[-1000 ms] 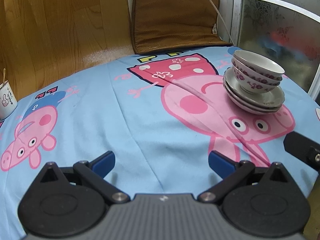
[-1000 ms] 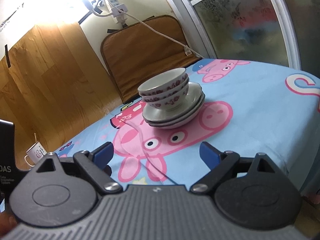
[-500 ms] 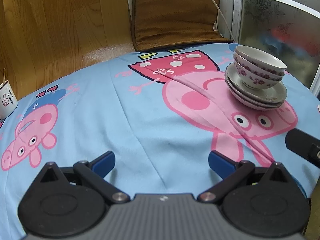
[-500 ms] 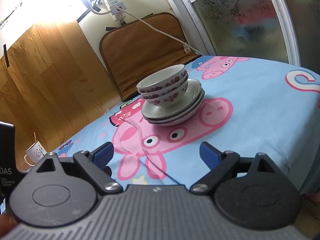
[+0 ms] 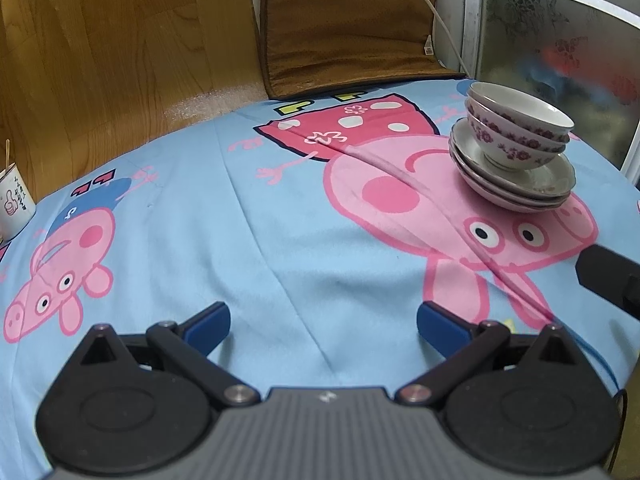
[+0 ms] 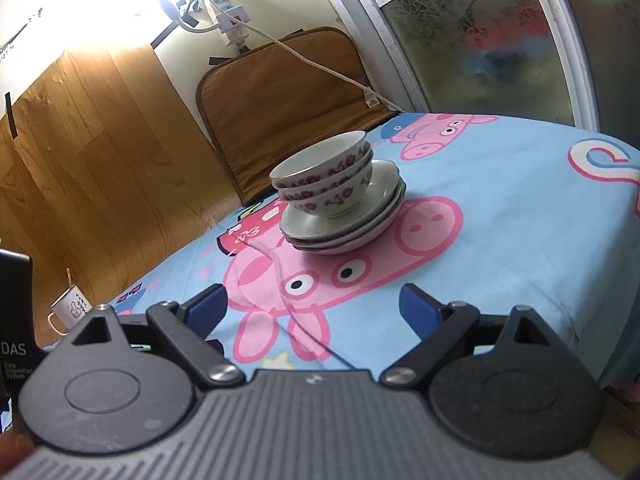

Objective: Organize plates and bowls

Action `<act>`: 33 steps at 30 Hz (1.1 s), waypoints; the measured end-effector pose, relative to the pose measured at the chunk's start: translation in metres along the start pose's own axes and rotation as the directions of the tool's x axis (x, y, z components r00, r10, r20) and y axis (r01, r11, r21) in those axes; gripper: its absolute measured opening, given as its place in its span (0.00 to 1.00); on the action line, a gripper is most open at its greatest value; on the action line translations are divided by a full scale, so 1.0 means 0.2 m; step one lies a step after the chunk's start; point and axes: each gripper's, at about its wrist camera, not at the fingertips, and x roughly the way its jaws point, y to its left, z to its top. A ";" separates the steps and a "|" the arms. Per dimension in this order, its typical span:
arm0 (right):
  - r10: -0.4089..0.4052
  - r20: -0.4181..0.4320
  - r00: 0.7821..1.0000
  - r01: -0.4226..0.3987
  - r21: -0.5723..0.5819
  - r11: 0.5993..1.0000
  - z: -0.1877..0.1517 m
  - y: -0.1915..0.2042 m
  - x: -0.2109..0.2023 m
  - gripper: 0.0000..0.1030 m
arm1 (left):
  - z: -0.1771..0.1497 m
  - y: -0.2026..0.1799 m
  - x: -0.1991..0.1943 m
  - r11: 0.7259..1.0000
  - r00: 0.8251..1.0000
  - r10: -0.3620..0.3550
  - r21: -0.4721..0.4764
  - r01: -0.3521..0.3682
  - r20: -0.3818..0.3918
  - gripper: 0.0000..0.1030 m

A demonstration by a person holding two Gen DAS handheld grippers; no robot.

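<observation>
Left wrist view: our left gripper [image 5: 323,320] hangs wide open and empty over bare blue cartoon-print tablecloth [image 5: 248,240]; the nested floral porcelain bowls [image 5: 516,128] sit on stacked white plates [image 5: 516,184] far right.

Right wrist view: our right gripper [image 6: 314,308], equally spread and empty, faces that stack [image 6: 340,208], near the cloth's right edge.

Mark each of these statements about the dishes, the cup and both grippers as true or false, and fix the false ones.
1. The bowls are nested and sit on the stack of plates. True.
2. The left gripper is shut on a plate. False: its fingers are apart and empty, above the cloth.
3. A white cup stands far from the stack, near the wooden wall. True.
4. The right gripper touches the bowls. False: it is open and short of the stack.
5. The tablecloth is plain white. False: it is light blue with pink cartoon pigs.
</observation>
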 end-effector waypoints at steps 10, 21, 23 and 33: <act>-0.016 0.023 1.000 0.016 0.008 1.000 0.00 -0.01 -0.01 0.92 | 0.00 0.01 0.00 1.000 1.000 0.008 0.002 -0.008 -0.003 1.00; -0.018 0.028 0.999 0.018 0.008 1.000 0.00 -0.01 -0.02 0.92 | 0.00 0.00 -0.01 0.999 0.999 0.032 0.017 -0.032 0.008 1.00; -0.018 0.031 0.999 0.018 0.008 1.000 0.00 -0.01 -0.02 0.92 | 0.00 0.00 -0.01 0.999 0.999 0.035 0.019 -0.035 0.010 1.00; -0.021 0.034 0.999 0.021 0.013 1.000 0.00 -0.01 -0.02 0.92 | 0.00 0.02 -0.02 0.999 0.998 0.052 0.007 -0.053 0.019 1.00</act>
